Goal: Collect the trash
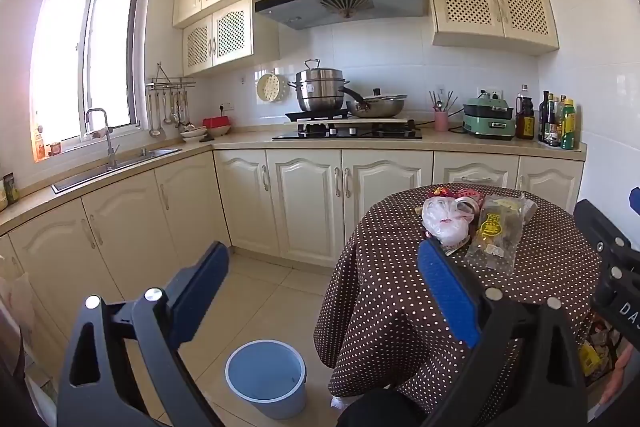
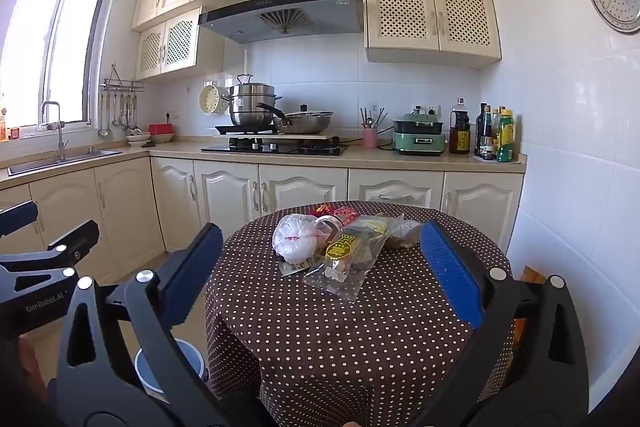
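Opening step, nothing picked yet. Trash pile [image 2: 340, 243] sits on far half of table [image 2: 360, 327]; bin [image 1: 266, 377] on floor left of table. Right gripper [image 2: 320, 267] and left gripper [image 1: 324, 287] both spread wide, empty. Next: right reaches forward to clear snack wrapper [image 2: 348, 259], nearest piece.

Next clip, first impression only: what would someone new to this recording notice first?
Probably the round table under its brown polka-dot cloth in the foreground, with a heap of trash on top: a knotted white plastic bag and a clear yellow-labelled snack wrapper. Both grippers, left and right, hang open before it, and a blue bucket stands on the floor left of the table.
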Action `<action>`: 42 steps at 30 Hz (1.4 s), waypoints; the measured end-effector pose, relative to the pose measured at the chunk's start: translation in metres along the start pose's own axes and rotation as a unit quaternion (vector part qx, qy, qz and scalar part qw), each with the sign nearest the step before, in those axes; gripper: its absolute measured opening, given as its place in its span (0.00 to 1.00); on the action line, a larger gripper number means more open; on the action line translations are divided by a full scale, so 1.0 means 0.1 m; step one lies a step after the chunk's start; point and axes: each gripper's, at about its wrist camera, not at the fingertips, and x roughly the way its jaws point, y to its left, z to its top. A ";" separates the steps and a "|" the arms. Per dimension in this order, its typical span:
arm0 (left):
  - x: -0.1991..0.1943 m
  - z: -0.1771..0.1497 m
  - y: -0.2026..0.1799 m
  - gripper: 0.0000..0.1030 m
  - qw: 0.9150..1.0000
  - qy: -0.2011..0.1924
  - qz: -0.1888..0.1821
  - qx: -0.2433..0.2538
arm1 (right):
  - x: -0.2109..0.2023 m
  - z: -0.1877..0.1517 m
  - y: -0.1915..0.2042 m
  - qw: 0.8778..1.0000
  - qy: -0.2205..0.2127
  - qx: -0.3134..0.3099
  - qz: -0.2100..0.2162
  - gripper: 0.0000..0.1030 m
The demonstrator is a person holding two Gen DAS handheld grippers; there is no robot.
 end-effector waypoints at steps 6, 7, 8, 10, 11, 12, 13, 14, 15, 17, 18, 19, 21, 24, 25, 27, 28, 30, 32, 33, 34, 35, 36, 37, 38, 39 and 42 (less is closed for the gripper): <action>-0.02 0.01 0.02 0.91 1.000 -0.001 0.005 0.000 | 0.00 -0.01 0.02 1.000 0.002 -0.001 0.001 0.94; -0.02 0.02 0.02 0.91 1.000 -0.001 0.005 -0.001 | 0.01 -0.01 0.02 1.000 0.002 -0.001 0.001 0.94; -0.02 0.02 0.02 0.91 1.000 -0.001 0.005 -0.002 | 0.01 -0.01 0.02 1.000 0.002 -0.001 0.002 0.94; -0.03 0.02 0.03 0.91 1.000 0.000 0.005 -0.003 | 0.01 0.00 0.03 1.000 0.002 -0.001 0.002 0.94; -0.02 0.03 0.04 0.91 1.000 0.001 0.005 -0.004 | 0.01 0.00 0.03 1.000 0.003 -0.002 0.002 0.94; -0.02 0.03 0.04 0.91 1.000 0.001 0.005 -0.004 | 0.01 0.00 0.04 1.000 0.003 -0.002 0.002 0.94; 0.01 0.02 0.02 0.91 1.000 0.002 0.006 -0.004 | 0.01 0.01 0.04 1.000 0.003 -0.002 0.002 0.94; 0.01 0.02 0.02 0.91 1.000 0.002 0.006 -0.004 | 0.01 0.00 0.07 1.000 0.003 -0.003 0.002 0.94; 0.01 0.02 0.02 0.91 1.000 0.002 0.006 -0.004 | 0.00 -0.01 0.09 1.000 0.004 -0.003 0.002 0.94; 0.01 0.02 0.02 0.91 1.000 0.002 0.006 -0.004 | 0.01 -0.02 0.09 1.000 0.004 -0.003 0.002 0.94; 0.01 0.03 0.02 0.91 1.000 0.002 0.006 -0.004 | 0.01 -0.02 0.08 1.000 0.003 -0.004 0.002 0.94; 0.01 0.03 0.02 0.91 1.000 0.002 0.006 -0.004 | 0.01 -0.02 0.09 1.000 0.004 -0.004 0.002 0.94; 0.01 0.02 0.03 0.91 1.000 0.002 0.006 -0.005 | 0.02 -0.03 0.09 1.000 0.004 -0.004 0.002 0.94; 0.02 0.00 0.06 0.91 1.000 0.002 0.007 -0.007 | 0.02 -0.03 0.10 1.000 0.004 -0.004 0.002 0.94; 0.02 0.00 0.06 0.91 1.000 0.002 0.007 -0.007 | 0.02 -0.03 0.09 1.000 0.004 -0.004 0.002 0.94; 0.02 0.00 0.06 0.91 1.000 0.002 0.007 -0.007 | -0.01 -0.03 0.10 1.000 0.004 -0.005 0.002 0.94; 0.02 0.00 0.06 0.91 1.000 0.002 0.007 -0.007 | 0.00 -0.03 0.09 1.000 0.004 -0.005 0.002 0.94; 0.02 0.00 0.06 0.91 1.000 0.002 0.007 -0.008 | 0.00 -0.03 0.10 1.000 0.005 -0.004 0.003 0.94; 0.02 0.00 0.06 0.91 1.000 0.002 0.007 -0.007 | 0.00 -0.03 0.09 1.000 0.005 -0.005 0.002 0.94; 0.02 0.00 0.06 0.91 1.000 0.002 0.007 -0.007 | 0.00 -0.03 0.09 1.000 0.005 -0.005 0.002 0.94; 0.02 0.01 0.06 0.91 1.000 0.002 0.007 -0.007 | 0.00 -0.03 0.09 1.000 0.005 -0.005 0.002 0.94; 0.02 0.01 0.06 0.91 1.000 0.002 0.007 -0.007 | 0.00 -0.03 0.10 1.000 0.005 -0.005 0.002 0.94; 0.02 0.01 0.06 0.91 1.000 0.002 0.007 -0.007 | 0.00 -0.03 0.10 1.000 0.006 -0.005 0.003 0.94; 0.02 0.00 0.06 0.91 1.000 0.003 0.007 -0.007 | 0.00 -0.03 0.09 1.000 0.006 -0.005 0.002 0.94; 0.02 0.00 0.07 0.91 1.000 0.003 0.007 -0.006 | 0.00 -0.04 0.10 1.000 0.006 -0.005 0.002 0.94; 0.02 0.00 0.07 0.91 1.000 0.003 0.007 -0.006 | 0.00 -0.05 0.10 1.000 0.007 -0.005 0.003 0.94; 0.02 -0.01 0.07 0.91 1.000 0.003 0.007 -0.006 | 0.06 -0.11 0.13 1.000 0.008 -0.006 0.003 0.94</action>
